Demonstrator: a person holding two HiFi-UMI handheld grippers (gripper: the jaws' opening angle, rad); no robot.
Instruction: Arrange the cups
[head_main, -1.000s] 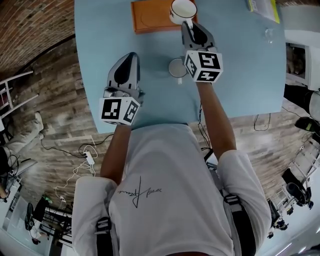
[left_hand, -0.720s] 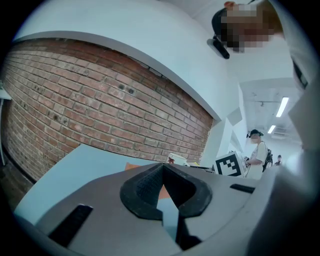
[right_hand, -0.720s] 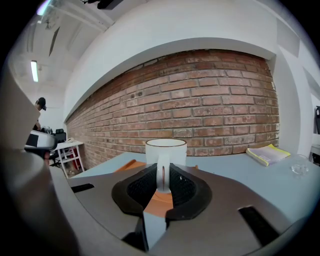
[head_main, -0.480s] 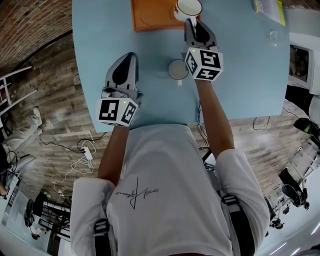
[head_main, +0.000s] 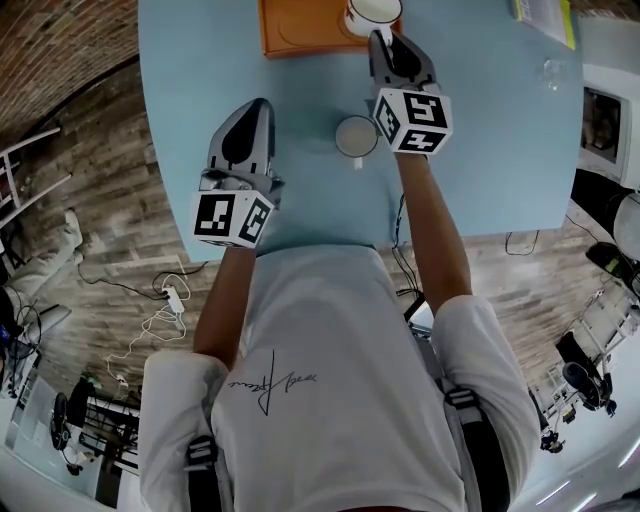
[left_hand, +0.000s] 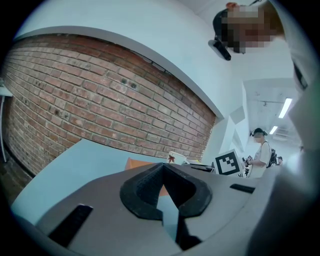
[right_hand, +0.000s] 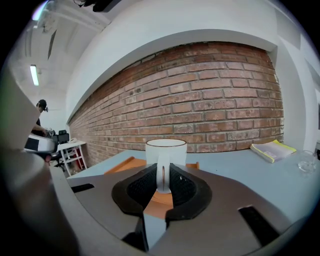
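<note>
Right gripper view: my right gripper (right_hand: 161, 186) clamps the cup (right_hand: 166, 150) handle at the tray (right_hand: 124, 164), left gripper (left_hand: 162, 172) closed empty; I'd keep it level, seat it flat, then release.

Right gripper (right_hand: 160, 176) has its jaws clamped on the handle (right_hand: 161, 172) of the white mug (right_hand: 166, 149), pads pressing either side. The mug stands upright, dark rim level, handle facing near. The orange tray (right_hand: 124, 164) shows beneath and left of it on the blue table (right_hand: 235, 167). At far right lie a yellowish book (right_hand: 272, 150) and a clear glass (right_hand: 306, 161), apart. A brick wall (right_hand: 200, 105) runs behind.
</note>
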